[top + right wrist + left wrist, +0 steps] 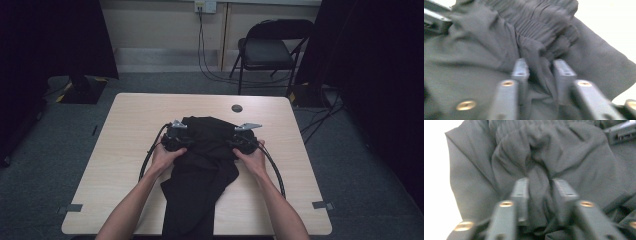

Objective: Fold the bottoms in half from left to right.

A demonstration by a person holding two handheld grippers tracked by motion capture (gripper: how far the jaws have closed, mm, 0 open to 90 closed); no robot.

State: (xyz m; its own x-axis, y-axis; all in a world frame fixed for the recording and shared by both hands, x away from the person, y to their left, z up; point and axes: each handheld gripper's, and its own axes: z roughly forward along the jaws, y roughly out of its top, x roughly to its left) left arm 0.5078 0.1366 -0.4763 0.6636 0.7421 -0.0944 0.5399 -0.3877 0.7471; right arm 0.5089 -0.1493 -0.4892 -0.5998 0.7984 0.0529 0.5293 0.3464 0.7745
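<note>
Two grippers work one black garment (205, 165) at the middle of a light wooden table (125, 150). From the high view, the left gripper (176, 136) sits at the garment's left edge and the right gripper (241, 137) at its right edge, one hand behind each, both forearms entering from the bottom of the frame. The cloth lies bunched between them near the table's centre, and its lower part trails toward the near edge, where it is cut off.

In the left gripper view, a gathered fold of the garment (537, 192) stands between the left gripper's (539, 185) two black jaws, which press on it from both sides. The right gripper view shows the same: a ridge of cloth beside the ruched waistband (541, 22) is pinched between the right gripper's (539, 65) jaws. Both close views are blurred, so the exact line where pads meet fabric is hard to make out.

One small dark round disc (237, 108) lies on the table beyond the garment, well apart from it. One black folding chair (270, 50) stands behind the table, with cables (205, 60) hanging from a wall socket beside it. Nothing stands between the grippers and the cloth.
</note>
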